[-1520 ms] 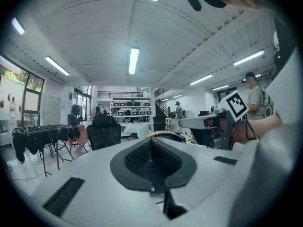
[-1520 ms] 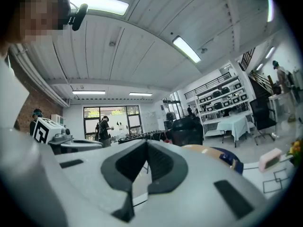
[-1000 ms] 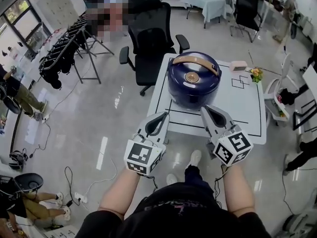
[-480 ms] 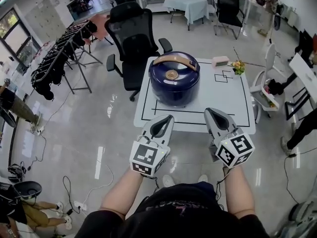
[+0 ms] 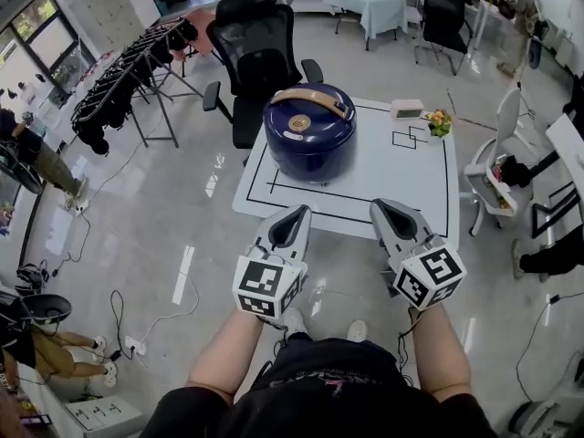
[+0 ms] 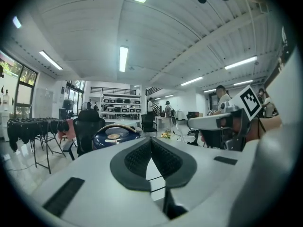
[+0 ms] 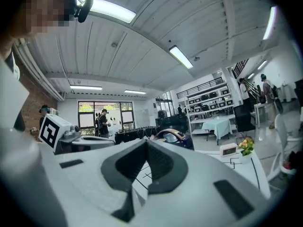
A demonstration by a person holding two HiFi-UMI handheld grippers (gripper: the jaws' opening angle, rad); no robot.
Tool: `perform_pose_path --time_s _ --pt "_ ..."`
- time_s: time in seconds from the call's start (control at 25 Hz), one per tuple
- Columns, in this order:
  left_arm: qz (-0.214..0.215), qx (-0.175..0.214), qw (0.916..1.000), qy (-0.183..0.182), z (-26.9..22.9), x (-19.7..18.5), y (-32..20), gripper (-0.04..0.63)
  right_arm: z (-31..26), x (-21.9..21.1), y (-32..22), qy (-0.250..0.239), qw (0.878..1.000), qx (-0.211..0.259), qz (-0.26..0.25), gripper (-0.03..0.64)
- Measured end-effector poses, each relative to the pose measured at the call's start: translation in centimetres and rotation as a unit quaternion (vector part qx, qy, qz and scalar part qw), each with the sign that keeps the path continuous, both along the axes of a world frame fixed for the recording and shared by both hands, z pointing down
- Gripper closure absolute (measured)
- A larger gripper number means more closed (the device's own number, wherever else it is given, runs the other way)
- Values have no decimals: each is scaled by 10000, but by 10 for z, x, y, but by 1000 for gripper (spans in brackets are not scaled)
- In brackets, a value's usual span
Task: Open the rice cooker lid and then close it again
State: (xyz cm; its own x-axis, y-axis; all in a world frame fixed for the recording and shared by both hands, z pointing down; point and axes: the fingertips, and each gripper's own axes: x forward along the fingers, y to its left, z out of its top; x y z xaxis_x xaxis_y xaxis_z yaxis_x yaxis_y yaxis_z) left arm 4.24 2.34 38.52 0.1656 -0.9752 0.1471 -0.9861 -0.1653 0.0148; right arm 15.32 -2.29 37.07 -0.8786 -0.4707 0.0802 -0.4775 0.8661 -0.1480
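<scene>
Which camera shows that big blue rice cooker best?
The head view: the whole rice cooker shows from above, lid closed. The left gripper view catches only its top; the right gripper view, a sliver.

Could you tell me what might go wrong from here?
1. The left hand-held gripper and right hand-held gripper are both shut and empty; reaching in like that may only shove the lid.
2. The rice cooker sits near the far left corner of the table, so a shove could slide it towards the edge.
</scene>
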Motion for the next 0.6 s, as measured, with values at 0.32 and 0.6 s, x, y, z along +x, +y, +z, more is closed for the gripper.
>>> perform_pose_path --time_s 0.32,0.6 --pt "-343 -77 9993 -158 3 43 26 592 7 29 15 -140 9988 -82 -451 615" --pt "-436 -91 9988 -221 6 56 31 592 12 40 18 -165 9984 -94 -538 615"
